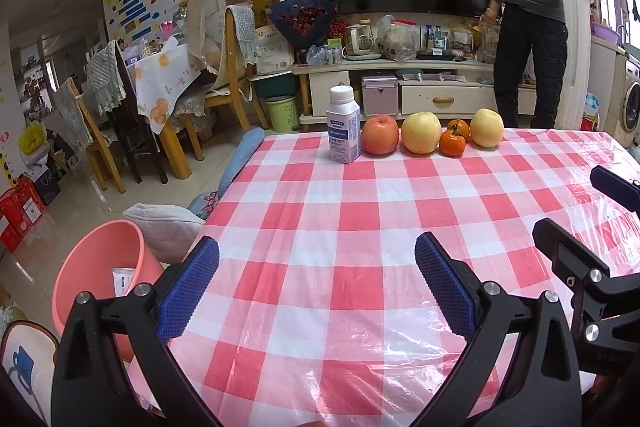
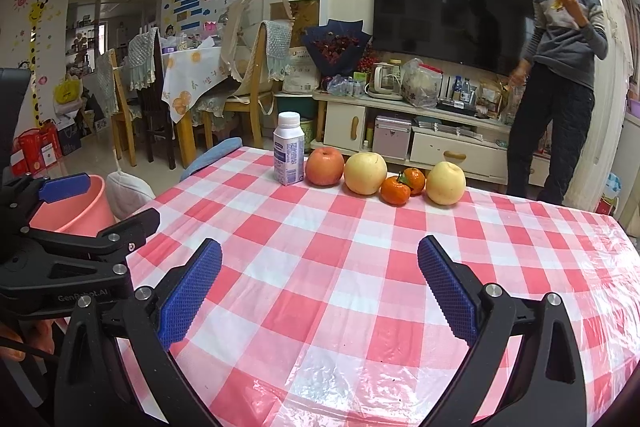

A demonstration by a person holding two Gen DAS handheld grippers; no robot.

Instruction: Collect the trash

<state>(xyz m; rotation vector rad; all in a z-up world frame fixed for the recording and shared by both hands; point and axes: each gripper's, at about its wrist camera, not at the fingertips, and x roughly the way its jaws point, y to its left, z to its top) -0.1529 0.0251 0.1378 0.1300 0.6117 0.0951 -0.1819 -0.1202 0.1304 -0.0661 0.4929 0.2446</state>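
Note:
A white drink carton (image 1: 343, 125) (image 2: 288, 155) with a white cap stands upright at the far edge of the red-and-white checked table (image 1: 360, 227) (image 2: 340, 267). A pink bin (image 1: 100, 267) (image 2: 80, 209) stands on the floor off the table's left side, with a white wrapper (image 1: 123, 281) inside. My left gripper (image 1: 316, 287) is open over the near table edge, nothing between its blue pads. My right gripper (image 2: 320, 287) is open too, well short of the carton. Each gripper shows at the edge of the other's view.
Beside the carton sits a row of fruit: a red apple (image 1: 380, 135), two yellow pears (image 1: 421, 133) (image 1: 486, 127) and two tangerines (image 1: 453, 143). A person (image 1: 532, 19) (image 2: 560, 87) stands beyond the table eating a banana. Cushions (image 1: 164, 231) lie left of the table.

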